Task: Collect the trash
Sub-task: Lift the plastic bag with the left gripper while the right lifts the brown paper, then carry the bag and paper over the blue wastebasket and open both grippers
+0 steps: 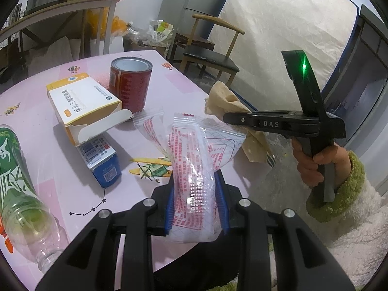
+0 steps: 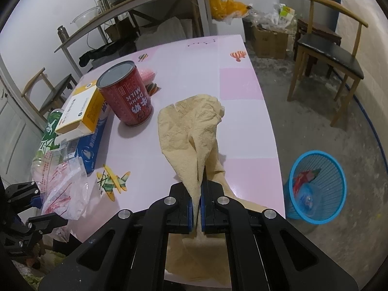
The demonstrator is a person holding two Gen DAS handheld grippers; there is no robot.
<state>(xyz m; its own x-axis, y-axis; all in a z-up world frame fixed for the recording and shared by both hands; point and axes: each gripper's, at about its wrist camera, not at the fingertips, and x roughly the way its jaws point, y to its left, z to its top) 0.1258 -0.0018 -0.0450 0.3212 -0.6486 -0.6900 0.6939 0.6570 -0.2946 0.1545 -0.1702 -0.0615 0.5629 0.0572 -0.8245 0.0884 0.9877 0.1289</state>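
Both tongs are loaded — left tongs (image 1: 196,206) clamp a plastic wrapper (image 1: 194,169), right tongs (image 2: 198,208) a tan napkin (image 2: 191,131) — while the milk can (image 2: 127,94), boxes (image 1: 82,106) and bottle (image 1: 17,177) await the blue bin (image 2: 317,189).

Grey gritty floor (image 2: 322,126), white wall (image 2: 43,12), wooden chair (image 2: 332,48), cluttered shelf (image 2: 135,2)
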